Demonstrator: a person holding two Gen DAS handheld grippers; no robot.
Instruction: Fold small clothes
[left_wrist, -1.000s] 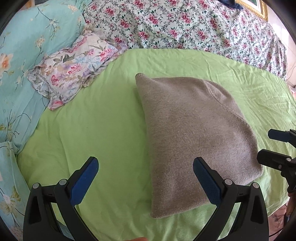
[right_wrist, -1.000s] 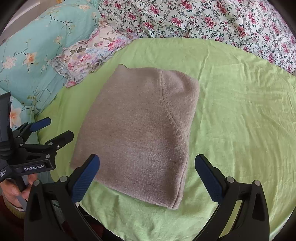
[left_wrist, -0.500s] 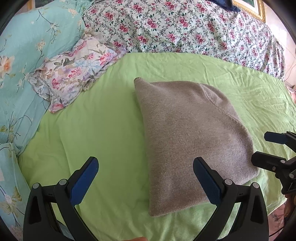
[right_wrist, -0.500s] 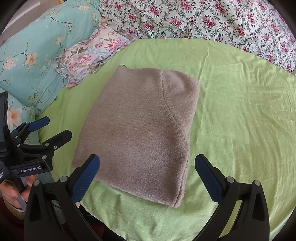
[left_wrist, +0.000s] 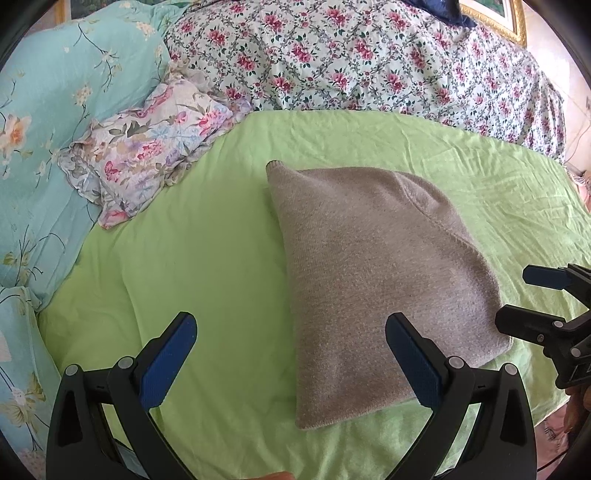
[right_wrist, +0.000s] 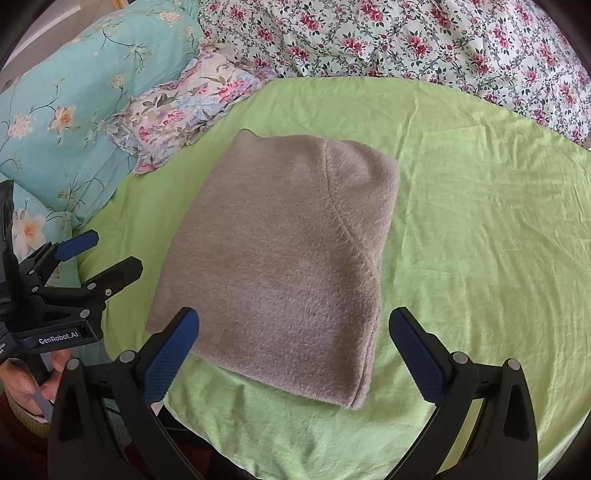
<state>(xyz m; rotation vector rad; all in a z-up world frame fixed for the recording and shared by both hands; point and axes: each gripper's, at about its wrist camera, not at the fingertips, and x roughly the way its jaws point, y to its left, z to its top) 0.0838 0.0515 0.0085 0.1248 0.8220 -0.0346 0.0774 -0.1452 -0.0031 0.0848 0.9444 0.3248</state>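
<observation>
A folded grey-brown knit garment (left_wrist: 376, 280) lies flat on the green sheet (left_wrist: 192, 258); it also shows in the right wrist view (right_wrist: 280, 266). My left gripper (left_wrist: 291, 354) is open and empty, hovering above the sheet at the garment's near left edge. My right gripper (right_wrist: 293, 350) is open and empty, hovering above the garment's near edge. The right gripper also appears at the right edge of the left wrist view (left_wrist: 532, 299). The left gripper appears at the left edge of the right wrist view (right_wrist: 99, 254).
A small floral pillow (left_wrist: 147, 155) lies at the far left of the sheet. A turquoise floral quilt (left_wrist: 40, 129) lies on the left. A pink-flowered blanket (left_wrist: 369, 59) runs along the back. The bed's near edge is just below both grippers.
Both grippers have drawn back slightly from the garment and lifted a little. The garment has not moved. Both stay open.
</observation>
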